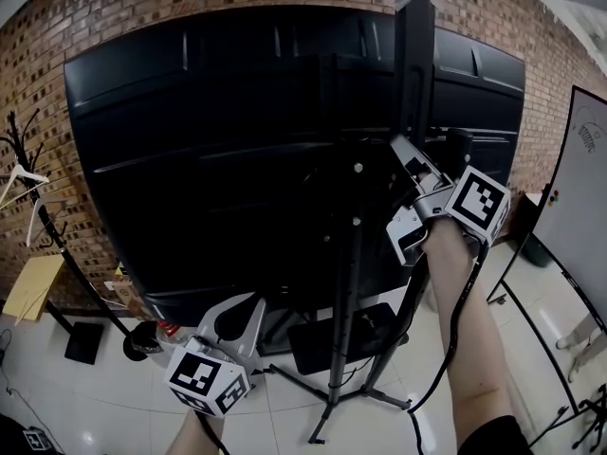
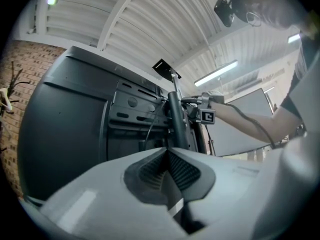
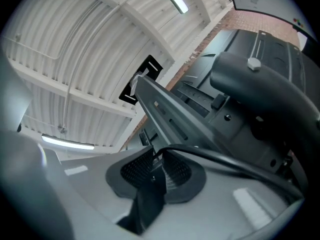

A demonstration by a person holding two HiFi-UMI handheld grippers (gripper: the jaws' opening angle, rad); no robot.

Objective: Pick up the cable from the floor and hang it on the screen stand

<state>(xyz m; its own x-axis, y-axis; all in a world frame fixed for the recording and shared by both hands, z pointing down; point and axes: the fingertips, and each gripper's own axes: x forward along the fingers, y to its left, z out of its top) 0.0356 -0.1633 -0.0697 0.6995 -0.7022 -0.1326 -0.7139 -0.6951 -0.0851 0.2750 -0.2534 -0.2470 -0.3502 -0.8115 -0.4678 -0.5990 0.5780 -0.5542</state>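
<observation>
The big black screen [image 1: 218, 159] shows its back, mounted on a black stand pole [image 1: 414, 64]. My right gripper [image 1: 403, 150] is raised against that pole, at the mounting bracket [image 3: 175, 114]. In the right gripper view a black cable [image 3: 225, 161] runs from the right in between the tips of my right gripper [image 3: 156, 154]. Its jaws stand a little apart, and the pads do not visibly press on the cable. My left gripper [image 1: 248, 303] hangs low in front of the screen's lower edge. In its own view the left gripper [image 2: 167, 151] is shut and holds nothing.
The stand's tripod legs [image 1: 346, 349] spread over the white tiled floor. A coat stand [image 1: 38, 207] is at the left by the brick wall. A whiteboard [image 1: 579, 207] stands at the right. A black lead [image 1: 453, 330] runs along the person's right forearm.
</observation>
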